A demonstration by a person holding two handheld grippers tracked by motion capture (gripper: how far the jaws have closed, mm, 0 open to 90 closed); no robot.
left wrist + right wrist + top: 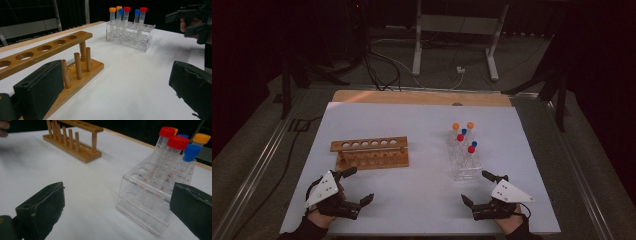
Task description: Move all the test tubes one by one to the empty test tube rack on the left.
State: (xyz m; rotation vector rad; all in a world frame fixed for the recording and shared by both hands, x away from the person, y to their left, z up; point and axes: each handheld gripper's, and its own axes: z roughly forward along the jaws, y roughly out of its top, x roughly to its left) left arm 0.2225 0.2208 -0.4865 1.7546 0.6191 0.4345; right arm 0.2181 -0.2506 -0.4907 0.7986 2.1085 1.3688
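At the right of centre in the high view, capped tubes (pixel 464 139) stand in a clear rack (pixel 465 171), light, slick, breakable, best pinched below the cap, while I hold left gripper (pixel 361 186) and right gripper (pixel 475 187) spread, empty.

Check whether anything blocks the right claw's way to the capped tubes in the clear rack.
Nothing visible does. The right claw stands open just short of the clear rack, with only bare white table between them. The capped tubes stand upright in the rack, tops free. The wooden rack sits well off toward the left claw.
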